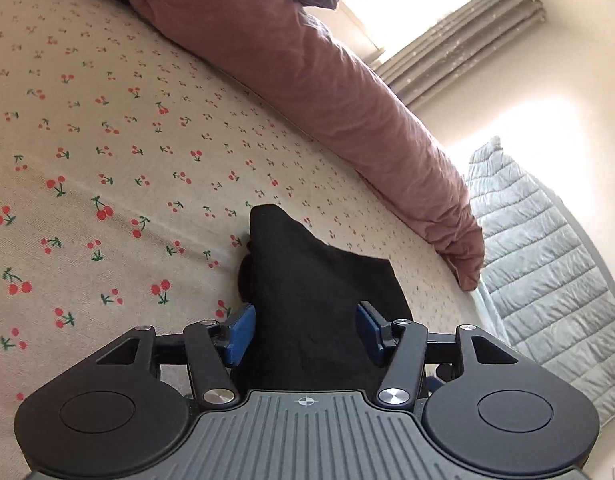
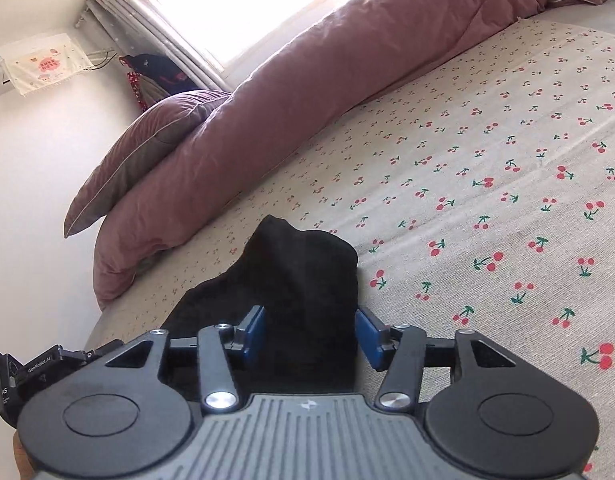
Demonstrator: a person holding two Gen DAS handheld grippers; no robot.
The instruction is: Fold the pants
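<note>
The black pants (image 1: 303,280) lie bunched on the cherry-print bed sheet (image 1: 107,140). In the left wrist view the left gripper (image 1: 305,328) is open, its blue pads (image 1: 239,330) standing wide on either side of a raised hump of the black cloth. In the right wrist view the pants (image 2: 303,276) rise in a similar hump between the blue pads (image 2: 253,332) of the right gripper (image 2: 309,332), which is also open. Neither gripper pinches the cloth. Most of the pants are hidden below the grippers.
A rolled pink duvet (image 1: 327,80) lies along the far side of the bed, with a pink pillow (image 2: 147,148) at its end. A grey quilted cover (image 1: 547,272) hangs past the bed edge. The other gripper's body (image 2: 47,364) shows at the lower left of the right wrist view.
</note>
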